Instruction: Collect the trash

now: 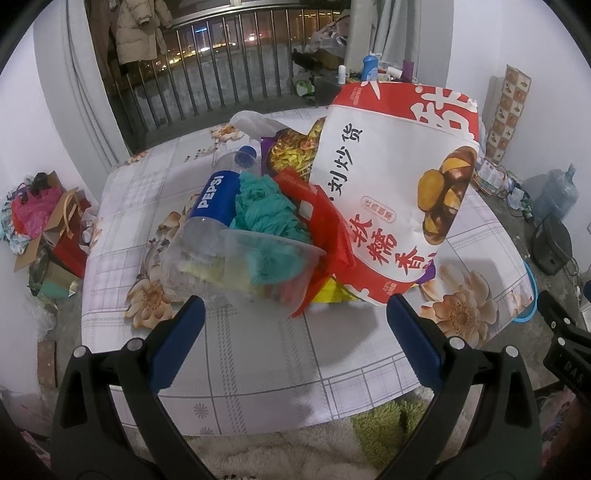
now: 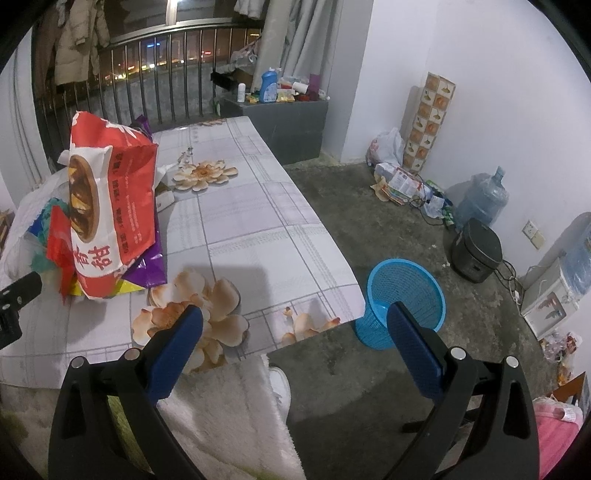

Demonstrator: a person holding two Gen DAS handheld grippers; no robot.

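Trash sits heaped on the floral-cloth table, chestnut bag propped atop; left gripper and right gripper both gape wide, empty, blue basket standing beside the table.

White-painted walls enclose the room; the floor is bare grey concrete, stained; a table under a floral grid-pattern cloth occupies the centre; a metal railing fronts a dark window showing city lights; grey curtains hang beside it; a dark cabinet stands below; a wall socket sits low on the right wall.
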